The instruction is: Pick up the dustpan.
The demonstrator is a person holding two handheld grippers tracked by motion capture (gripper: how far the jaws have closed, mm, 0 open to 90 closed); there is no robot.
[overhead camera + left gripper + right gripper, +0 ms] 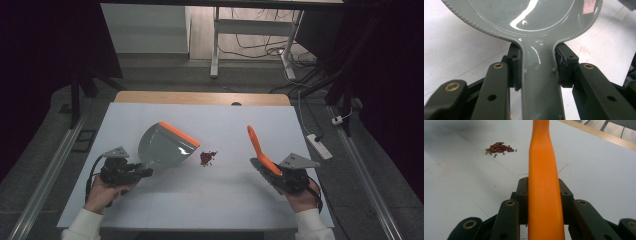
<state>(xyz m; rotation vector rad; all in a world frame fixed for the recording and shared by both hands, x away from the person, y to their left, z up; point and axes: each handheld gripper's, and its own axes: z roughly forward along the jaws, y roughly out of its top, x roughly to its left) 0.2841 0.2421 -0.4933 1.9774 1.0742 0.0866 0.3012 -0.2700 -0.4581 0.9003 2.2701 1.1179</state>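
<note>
A grey dustpan [162,146] with an orange lip rests on the white table, its mouth facing right. My left gripper [145,172] is shut on the dustpan's handle [540,85], a black pad pressing each side. An orange brush handle [260,150] slants up and away from my right gripper [260,167], which is shut on the brush handle [545,200]. A small pile of red beans and a few green ones [207,158] lies between the two tools, just right of the dustpan's lip. The pile of beans [499,147] also appears far left in the right gripper view. The brush's bristle end is hidden.
The white table top [200,200] has a wooden strip [200,97] along its far edge. A white power strip [319,145] lies on the floor to the right. Desk legs and cables stand behind the table.
</note>
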